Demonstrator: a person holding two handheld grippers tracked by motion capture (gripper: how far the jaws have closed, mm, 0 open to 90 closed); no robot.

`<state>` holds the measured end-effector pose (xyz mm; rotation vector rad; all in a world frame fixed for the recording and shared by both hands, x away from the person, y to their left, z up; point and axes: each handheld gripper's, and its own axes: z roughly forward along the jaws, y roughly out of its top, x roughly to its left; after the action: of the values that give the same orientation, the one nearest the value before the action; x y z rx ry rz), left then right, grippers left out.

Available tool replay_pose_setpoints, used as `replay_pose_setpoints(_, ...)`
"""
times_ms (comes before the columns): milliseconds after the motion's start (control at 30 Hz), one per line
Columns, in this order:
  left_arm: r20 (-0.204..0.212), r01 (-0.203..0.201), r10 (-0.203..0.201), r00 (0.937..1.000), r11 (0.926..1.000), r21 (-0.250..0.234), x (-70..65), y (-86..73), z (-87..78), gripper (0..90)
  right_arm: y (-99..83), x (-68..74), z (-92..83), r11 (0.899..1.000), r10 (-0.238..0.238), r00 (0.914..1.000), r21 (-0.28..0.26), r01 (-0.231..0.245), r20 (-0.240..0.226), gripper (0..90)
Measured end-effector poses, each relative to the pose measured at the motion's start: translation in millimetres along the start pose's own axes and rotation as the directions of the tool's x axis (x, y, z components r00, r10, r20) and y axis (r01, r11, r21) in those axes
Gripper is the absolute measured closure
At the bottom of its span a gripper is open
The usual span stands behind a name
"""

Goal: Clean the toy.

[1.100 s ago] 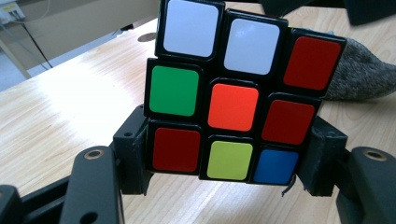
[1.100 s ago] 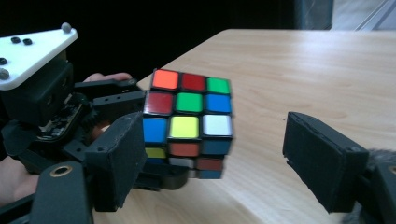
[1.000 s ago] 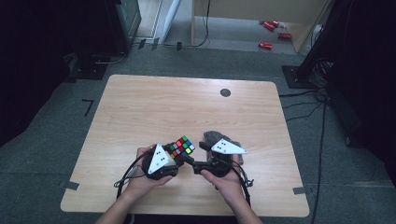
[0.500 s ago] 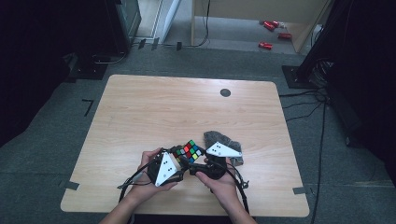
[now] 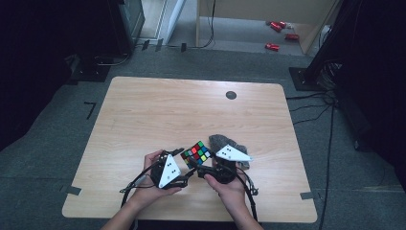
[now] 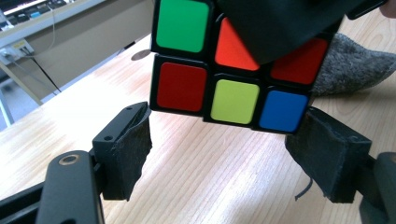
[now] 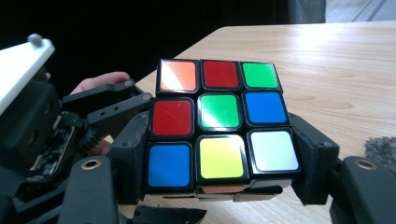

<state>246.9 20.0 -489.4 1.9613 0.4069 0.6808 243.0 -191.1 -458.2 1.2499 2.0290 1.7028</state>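
A scrambled Rubik's cube (image 5: 196, 153) is held just above the near part of the wooden table (image 5: 191, 110), between two hand-held grippers. In the right gripper view my right gripper (image 7: 222, 158) is shut on the cube (image 7: 219, 123), its pads pressing both sides of the lowest layer after closing in. My left gripper (image 6: 224, 144) has just been opening. Its pads (image 6: 133, 144) stand apart below the cube (image 6: 224, 70) and do not press on it. From above, the left gripper (image 5: 184, 159) meets the cube from the left and the right gripper (image 5: 200, 165) from the near right.
A grey cloth (image 5: 227, 143) lies on the table just behind the right hand, and is also seen past the cube (image 6: 355, 65). A black grommet (image 5: 231, 95) sits at the far side of the tabletop. Cables trail from both grippers over the near edge.
The cube and both hands have shifted slightly to the right. The left gripper's white plate has swung more upright.
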Motion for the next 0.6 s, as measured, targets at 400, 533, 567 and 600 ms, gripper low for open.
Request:
replay_pose_setpoints(400,-0.017,-0.036,0.036,0.9992,0.9992,-0.017,-2.9,0.6,-2.5,32.8,-3.3,-5.3,3.8,0.995,0.099,0.9944,0.022,-0.099,-0.037,33.9)
replay_pose_setpoints(533,-0.026,-0.052,0.051,0.9983,0.9982,-0.031,-6.1,2.2,-2.5,29.9,-5.8,-6.7,7.3,0.991,0.118,0.9928,0.061,-0.116,-0.022,33.9)
replay_pose_setpoints(567,-0.023,-0.055,0.054,0.9983,0.9980,-0.031,-6.4,2.0,-2.6,30.5,-6.5,-6.8,8.0,0.991,0.122,0.9923,0.066,-0.120,-0.022,34.0)
replay_pose_setpoints(600,-0.019,-0.058,0.057,0.9982,0.9978,-0.033,-6.5,1.6,-2.9,33.6,-7.0,-7.1,8.3,0.990,0.130,0.9913,0.062,-0.128,-0.022,33.9)
